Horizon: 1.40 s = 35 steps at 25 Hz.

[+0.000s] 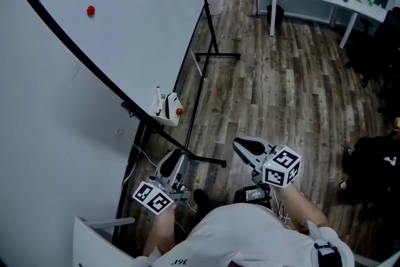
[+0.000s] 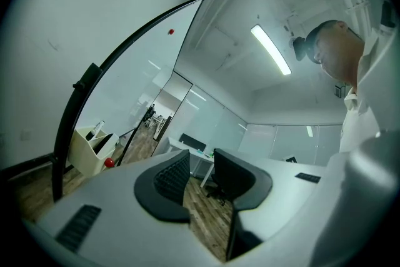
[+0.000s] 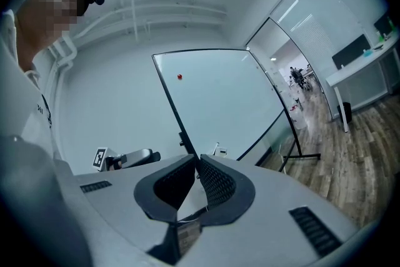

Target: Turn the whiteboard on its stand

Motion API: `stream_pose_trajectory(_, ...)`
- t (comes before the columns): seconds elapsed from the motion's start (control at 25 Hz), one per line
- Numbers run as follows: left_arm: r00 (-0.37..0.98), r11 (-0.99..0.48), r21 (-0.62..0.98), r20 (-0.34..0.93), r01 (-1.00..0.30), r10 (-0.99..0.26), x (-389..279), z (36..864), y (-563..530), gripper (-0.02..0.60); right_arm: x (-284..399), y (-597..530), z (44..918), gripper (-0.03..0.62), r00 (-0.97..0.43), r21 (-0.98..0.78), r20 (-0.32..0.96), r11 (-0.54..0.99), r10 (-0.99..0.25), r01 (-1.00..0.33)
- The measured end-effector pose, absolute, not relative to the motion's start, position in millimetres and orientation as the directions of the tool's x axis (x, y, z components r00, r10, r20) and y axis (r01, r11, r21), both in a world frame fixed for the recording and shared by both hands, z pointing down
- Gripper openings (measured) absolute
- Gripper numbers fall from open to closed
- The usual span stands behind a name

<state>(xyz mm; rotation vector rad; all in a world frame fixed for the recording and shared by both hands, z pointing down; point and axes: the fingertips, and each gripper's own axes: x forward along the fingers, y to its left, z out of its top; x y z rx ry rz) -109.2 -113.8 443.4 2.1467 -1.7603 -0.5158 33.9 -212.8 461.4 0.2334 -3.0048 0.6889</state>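
Plainly, the tilted whiteboard (image 1: 125, 22) stands ahead and to our left, its near lower corner closest to our open, empty left gripper (image 1: 177, 158), while our right gripper (image 1: 244, 146) sits closed on nothing.

Whiteboard (image 1: 131, 22): large white panel, thin black frame, blank save one red magnet (image 1: 90, 10). Mounted on black tubular stand (image 1: 212, 31), feet flat on wood floor (image 1: 281, 90), close beside pale wall. Appears tilted; angle unclear. Cream tray (image 1: 167, 108) on near frame edge, holding marker.
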Motion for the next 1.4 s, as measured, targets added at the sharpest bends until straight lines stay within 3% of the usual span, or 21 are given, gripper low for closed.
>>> stream_pose_trajectory(0.64,0.203,-0.211,0.427,-0.065,-0.879,-0.977,-232,450,-106,0.135,-78,-195,464,0.031,-0.974,-0.413,0.108,0.883,-0.196,-0.224)
stream_pose_trajectory(0.92,0.173,-0.178,0.333,-0.042,-0.926,-0.984,-294,448,-107,0.152,-123,-183,460,0.031,-0.967,-0.398,0.110,0.881,-0.230,-0.255)
stream_pose_trajectory(1.4,0.134,-0.135,0.208,-0.020,-0.969,-0.991,-361,433,-121,0.190,-151,-168,454,0.031,-0.944,-0.387,0.107,0.861,-0.313,-0.329)
